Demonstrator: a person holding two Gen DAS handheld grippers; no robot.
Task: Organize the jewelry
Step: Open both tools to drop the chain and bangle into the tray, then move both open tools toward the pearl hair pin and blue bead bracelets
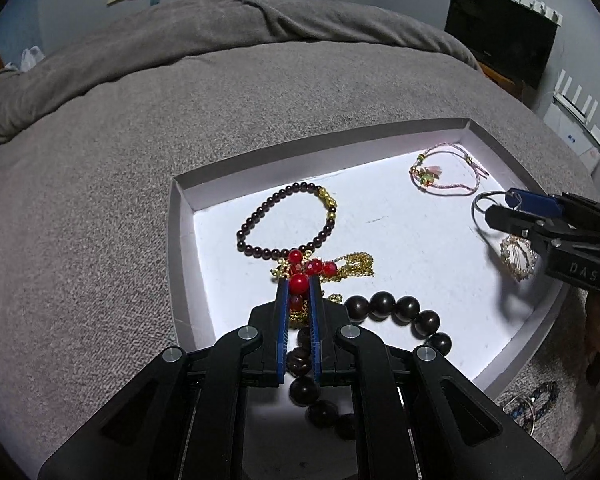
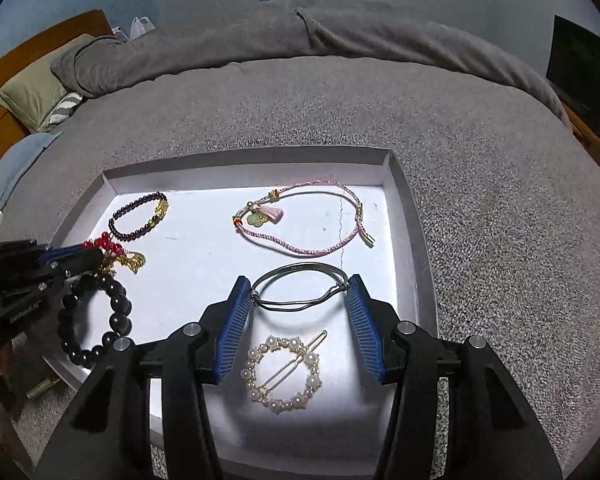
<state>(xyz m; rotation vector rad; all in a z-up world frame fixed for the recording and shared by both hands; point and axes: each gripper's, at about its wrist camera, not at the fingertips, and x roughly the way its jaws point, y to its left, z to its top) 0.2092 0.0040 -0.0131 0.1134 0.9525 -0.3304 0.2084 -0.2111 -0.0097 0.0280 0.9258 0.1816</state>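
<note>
A white shallow tray (image 1: 182, 216) (image 2: 414, 216) lies on a grey bed. My left gripper (image 1: 299, 286) is shut on a red-bead and gold-chain piece (image 1: 300, 282) at the tray's left, also in the right wrist view (image 2: 114, 254). My right gripper (image 2: 299, 290) has its jaws wide apart with a silver wire bangle (image 2: 298, 290) held between the pads (image 2: 236, 312); from the left wrist view the bangle (image 1: 480, 204) sits at its tips. A small dark-bead bracelet (image 1: 288, 220), a large dark-bead bracelet (image 2: 100, 316), a pink cord bracelet (image 2: 308, 220) and a pearl hair clip (image 2: 282, 374) lie in the tray.
A folded grey blanket (image 2: 300, 40) lies across the bed behind the tray. A pillow (image 2: 32, 88) and wooden headboard are at far left. A dark screen (image 1: 500, 32) stands at right. More jewelry (image 1: 532, 404) lies on the bed by the tray's near right corner.
</note>
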